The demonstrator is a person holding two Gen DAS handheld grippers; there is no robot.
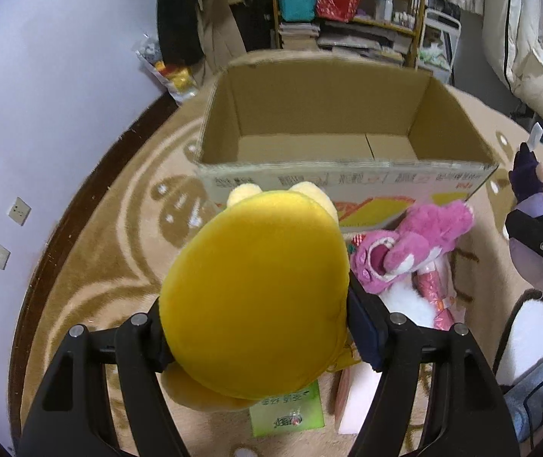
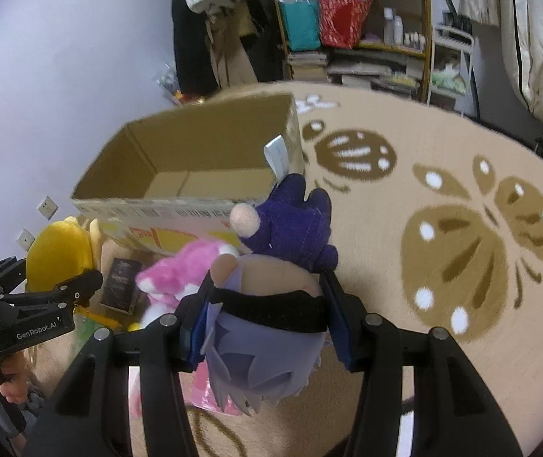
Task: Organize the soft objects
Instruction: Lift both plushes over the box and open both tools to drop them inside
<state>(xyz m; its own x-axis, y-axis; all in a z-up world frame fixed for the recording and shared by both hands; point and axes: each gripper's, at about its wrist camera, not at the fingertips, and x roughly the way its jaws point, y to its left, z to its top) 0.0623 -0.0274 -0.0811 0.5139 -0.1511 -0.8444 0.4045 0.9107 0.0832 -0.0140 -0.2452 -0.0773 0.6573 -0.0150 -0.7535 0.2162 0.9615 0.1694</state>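
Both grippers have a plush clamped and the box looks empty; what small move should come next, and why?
Probably carry both toys forward over the open cardboard box. The left gripper is shut on the yellow plush, the right gripper on the purple doll, and the box floor ahead shows nothing in it.

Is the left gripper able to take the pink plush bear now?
Probably not yet: the left gripper is shut on the yellow plush toy, filling its jaws. The pink plush bear lies uncovered on the carpet by the cardboard box.
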